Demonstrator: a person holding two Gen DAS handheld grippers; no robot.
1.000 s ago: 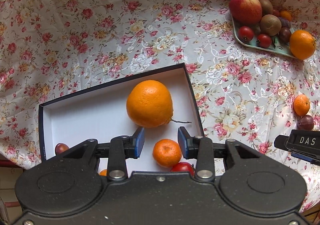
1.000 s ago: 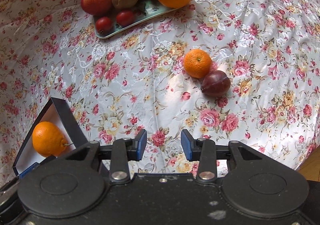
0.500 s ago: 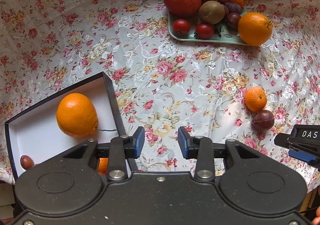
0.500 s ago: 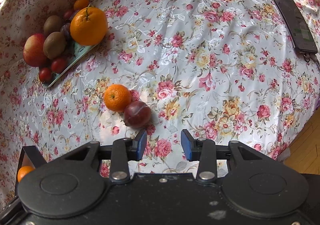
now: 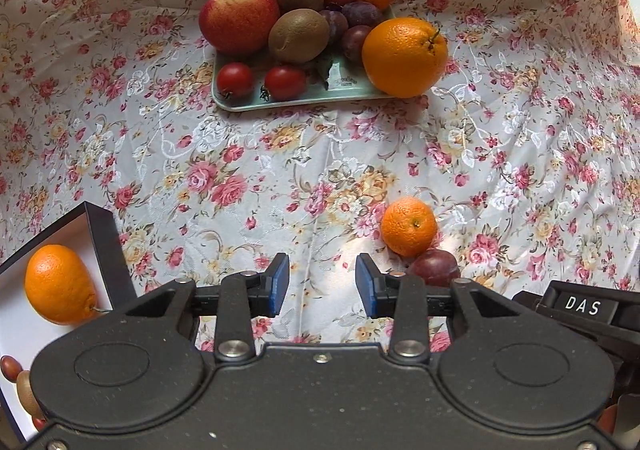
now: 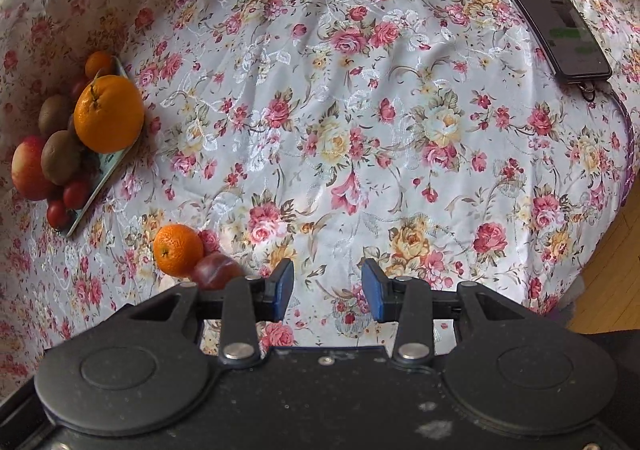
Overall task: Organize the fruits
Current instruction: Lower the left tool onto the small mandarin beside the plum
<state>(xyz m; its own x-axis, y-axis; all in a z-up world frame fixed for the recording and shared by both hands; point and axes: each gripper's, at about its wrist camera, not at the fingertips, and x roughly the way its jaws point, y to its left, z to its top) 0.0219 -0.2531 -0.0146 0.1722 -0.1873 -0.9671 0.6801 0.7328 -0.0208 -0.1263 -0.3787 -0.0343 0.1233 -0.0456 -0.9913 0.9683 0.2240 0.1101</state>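
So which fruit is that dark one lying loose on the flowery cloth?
Start at the green tray piled with fruit, then come toward the camera across the floral tablecloth. Two loose fruits touch there: a small mandarin and the plum nearer the grippers, the only dark purple-red one off the tray.

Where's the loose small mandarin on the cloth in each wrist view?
Left wrist view: small mandarin sits right of centre, touching the dark plum below it.
Right wrist view: lower left, the plum at its lower right.
Shared landmark: green tray carrying the big orange.
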